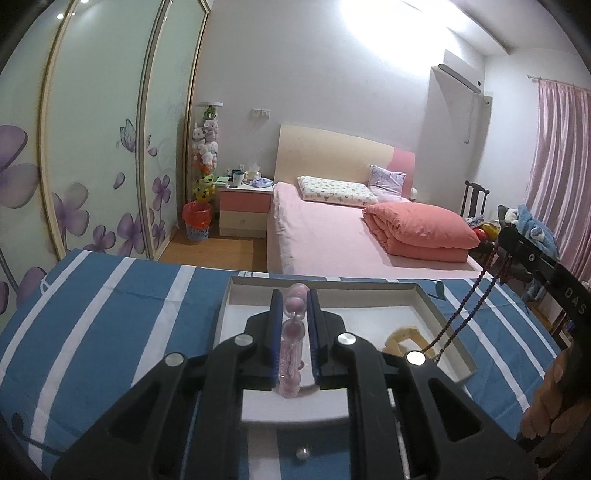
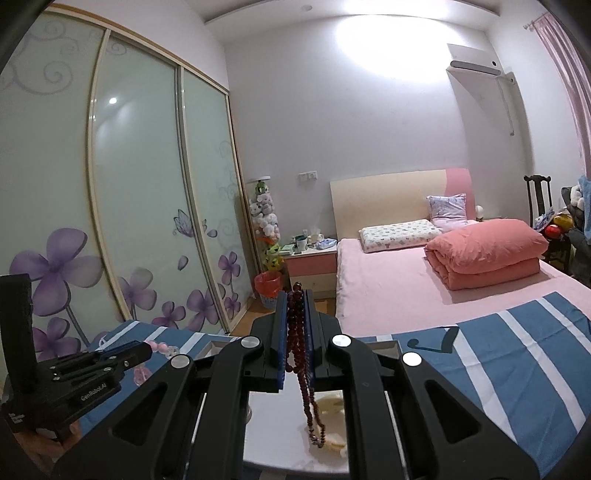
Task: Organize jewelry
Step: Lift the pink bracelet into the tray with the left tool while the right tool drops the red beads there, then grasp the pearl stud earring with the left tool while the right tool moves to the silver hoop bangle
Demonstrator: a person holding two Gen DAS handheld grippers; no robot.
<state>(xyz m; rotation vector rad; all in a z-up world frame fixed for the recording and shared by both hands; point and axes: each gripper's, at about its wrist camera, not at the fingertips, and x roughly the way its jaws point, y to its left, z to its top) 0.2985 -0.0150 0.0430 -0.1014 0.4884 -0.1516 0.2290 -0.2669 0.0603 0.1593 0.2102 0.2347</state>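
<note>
Left gripper (image 1: 293, 310) clamps a pink bead bracelet (image 1: 291, 343); right gripper (image 2: 295, 314) clamps a dark red bead strand (image 2: 303, 373). Both hang directly above the white tray (image 1: 436, 306), so release lies straight below.

My room is lit from a ceiling lamp whose glare blows out the wall (image 1: 369, 22) above the bed (image 1: 332, 236). Both views bulge, corners go black, wardrobe doors (image 2: 140, 184) bend and reflect lamp spots. Colours look soft, slightly hazy.
</note>
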